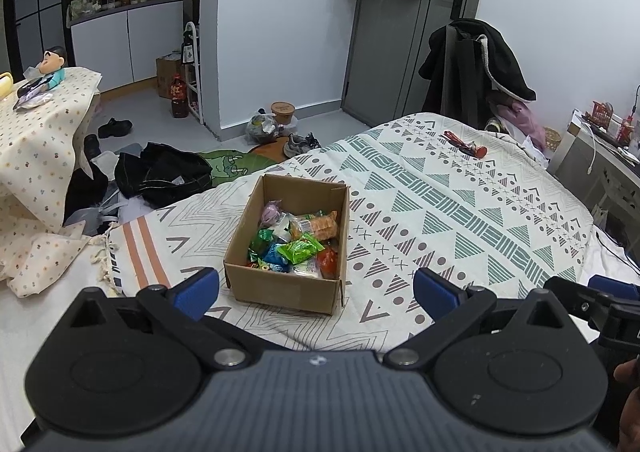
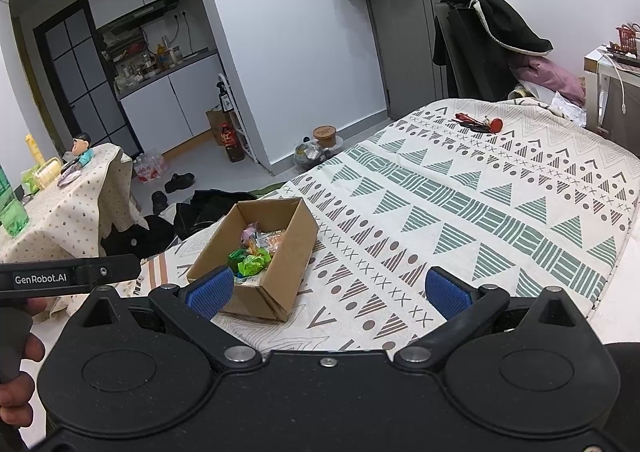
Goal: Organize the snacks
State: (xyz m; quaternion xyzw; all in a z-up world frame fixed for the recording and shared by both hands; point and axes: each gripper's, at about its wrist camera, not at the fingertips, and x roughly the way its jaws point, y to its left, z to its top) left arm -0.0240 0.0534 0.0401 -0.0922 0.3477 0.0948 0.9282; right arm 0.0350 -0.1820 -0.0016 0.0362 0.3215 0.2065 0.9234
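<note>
Left view: your left gripper (image 1: pixel 316 290) is wide open, holding nothing; snack packets (image 1: pixel 298 242) fill the cardboard box (image 1: pixel 280 286) on the bed | Right view: right gripper (image 2: pixel 328 290) also wide open, empty; packets look light, crinkly, slippery, so pinch an edge.

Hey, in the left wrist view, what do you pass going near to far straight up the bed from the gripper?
left gripper, jaws wide apart → cardboard box of snacks → patterned blanket → red-tipped item → chair draped with black coat
</note>
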